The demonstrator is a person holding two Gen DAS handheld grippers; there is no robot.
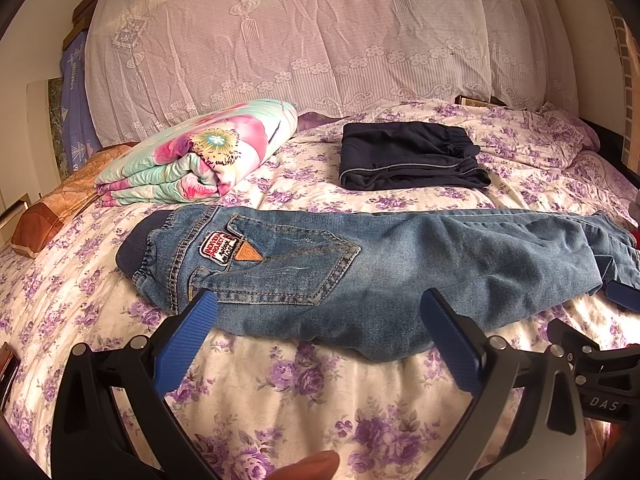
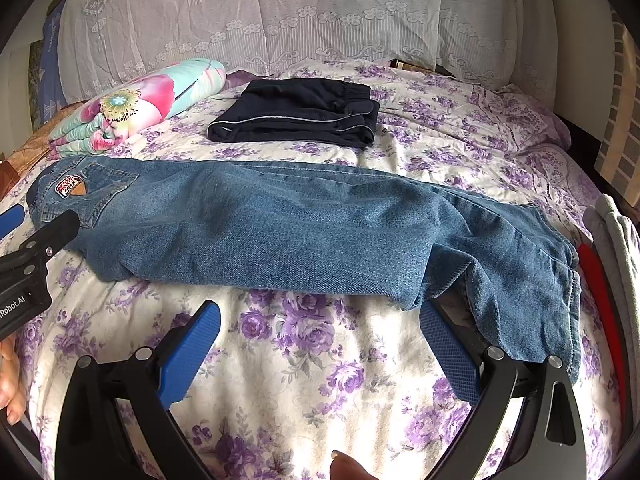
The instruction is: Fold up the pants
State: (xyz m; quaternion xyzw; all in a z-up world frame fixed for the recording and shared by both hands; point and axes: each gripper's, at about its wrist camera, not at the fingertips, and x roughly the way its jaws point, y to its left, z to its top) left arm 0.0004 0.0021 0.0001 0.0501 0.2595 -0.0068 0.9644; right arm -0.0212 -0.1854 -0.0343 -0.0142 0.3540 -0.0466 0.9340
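Two grippers frame what we see. A pair of small blue denim jeans [image 1: 360, 268] lies flat across the bed with the purple-flowered cover [image 1: 304, 396], waistband toward nine o'clock and leg hems toward three o'clock.

Our left gripper [image 1: 320, 304] has its blue-padded fingers [image 1: 184, 344] spread wide and holds nothing. The near edge of the jeans' seat lies just ahead of them, between the two tips, and the left tip overlaps the denim below the back pocket.

Our right gripper [image 2: 320, 316] is likewise wide open and empty. Its left finger [image 2: 192, 356] is over bare bedcover, clear of the cloth. Its right finger [image 2: 448, 352] sits at the leg hems, with one hem draped across its arm.

At twelve o'clock lies a folded pair of navy pants [image 2: 296, 112], and at ten o'clock a rolled floral quilt [image 1: 200, 152].
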